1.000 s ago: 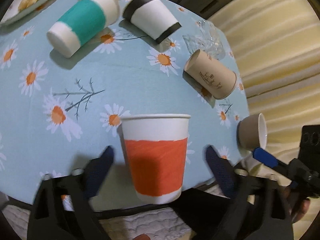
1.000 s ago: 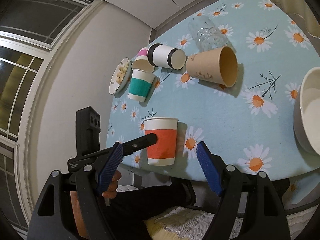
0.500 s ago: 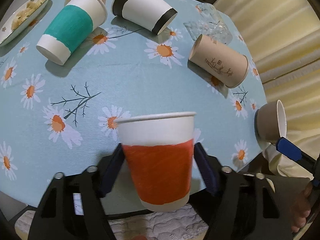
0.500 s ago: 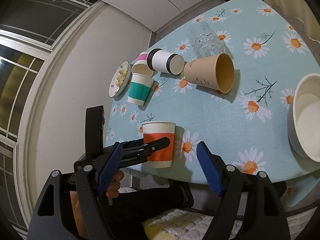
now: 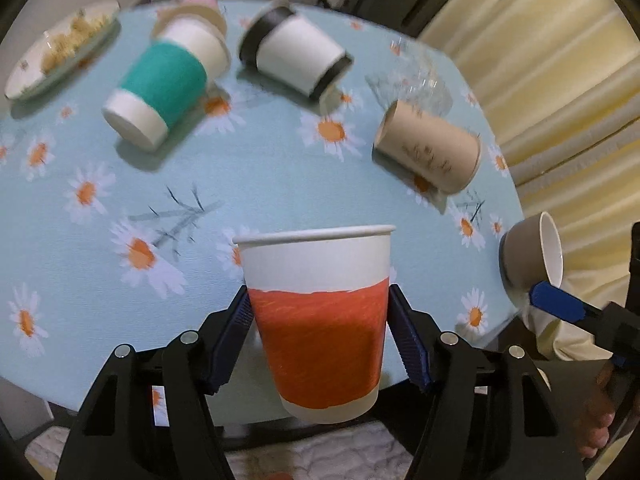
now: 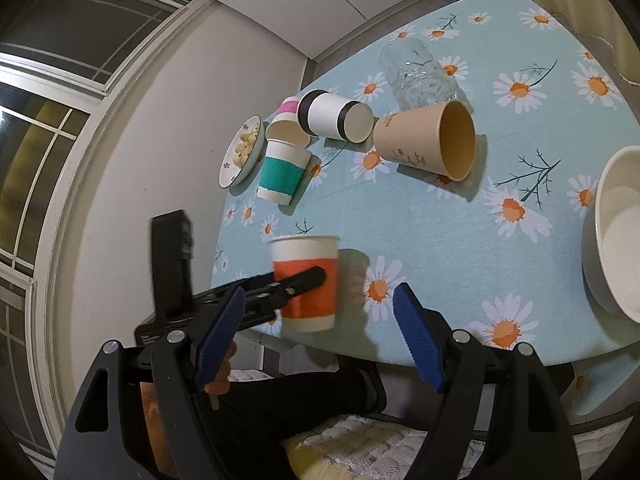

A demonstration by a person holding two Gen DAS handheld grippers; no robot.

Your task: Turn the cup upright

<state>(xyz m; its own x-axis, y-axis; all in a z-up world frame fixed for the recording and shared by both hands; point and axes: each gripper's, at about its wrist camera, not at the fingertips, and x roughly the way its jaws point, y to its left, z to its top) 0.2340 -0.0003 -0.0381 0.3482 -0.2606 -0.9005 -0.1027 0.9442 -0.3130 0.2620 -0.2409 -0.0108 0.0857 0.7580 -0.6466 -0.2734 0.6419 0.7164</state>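
My left gripper (image 5: 320, 332) is shut on an upright white paper cup with an orange band (image 5: 320, 320), both blue pads against its sides, and holds it lifted at the table's near edge. The cup also shows in the right wrist view (image 6: 306, 282), with the left gripper's finger (image 6: 296, 282) across it. My right gripper (image 6: 320, 336) is open and empty, near the table's front edge, right of the cup. Other cups lie on their sides: a teal-banded one (image 5: 160, 88), a black-rimmed white one (image 5: 296, 60) and a tan one (image 5: 428, 148).
The table has a light blue daisy tablecloth (image 5: 100, 208). A clear glass (image 6: 418, 70) lies behind the tan cup. A pink cup (image 5: 200, 0) and a plate of snacks (image 5: 60, 44) sit at the far left. A grey bowl (image 6: 616, 236) stands at the right edge.
My left gripper closed on the orange-banded cup and lifted it off the table, towards the near edge. My right gripper stayed open and barely moved.
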